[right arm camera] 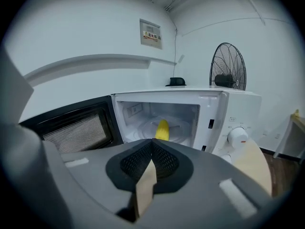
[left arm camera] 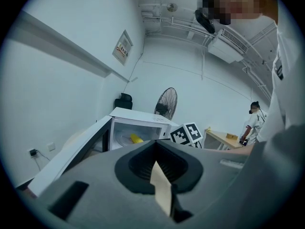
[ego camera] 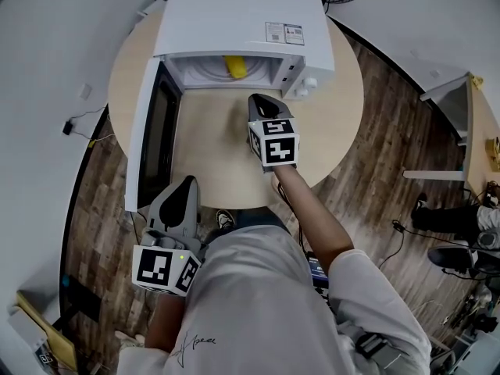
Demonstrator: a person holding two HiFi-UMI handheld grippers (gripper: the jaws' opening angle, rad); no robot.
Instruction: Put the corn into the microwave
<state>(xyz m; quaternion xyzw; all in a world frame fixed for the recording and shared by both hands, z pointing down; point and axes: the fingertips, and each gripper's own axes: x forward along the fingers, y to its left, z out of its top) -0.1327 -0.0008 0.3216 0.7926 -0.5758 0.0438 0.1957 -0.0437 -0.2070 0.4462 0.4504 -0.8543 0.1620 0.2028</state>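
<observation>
A yellow corn cob [ego camera: 235, 67] [right arm camera: 162, 128] [left arm camera: 137, 138] lies on the glass plate inside the white microwave [ego camera: 234, 22] [right arm camera: 238, 104], whose door [ego camera: 152, 135] [right arm camera: 71, 128] stands swung open to the left. My right gripper [ego camera: 262, 104] [right arm camera: 151, 144] hovers over the round table just in front of the oven's mouth, shut with nothing between its jaws. Lower left, off the table's near edge, my left gripper [ego camera: 184, 190] [left arm camera: 155, 147] is also shut and holds nothing.
The round wooden table [ego camera: 328, 131] carries the microwave at its back. A control knob [right arm camera: 237, 136] sits on the oven's right panel. A floor fan [right arm camera: 228, 66] stands behind. Another person [left arm camera: 251, 123] stands at a desk far right. Cables lie on the wood floor.
</observation>
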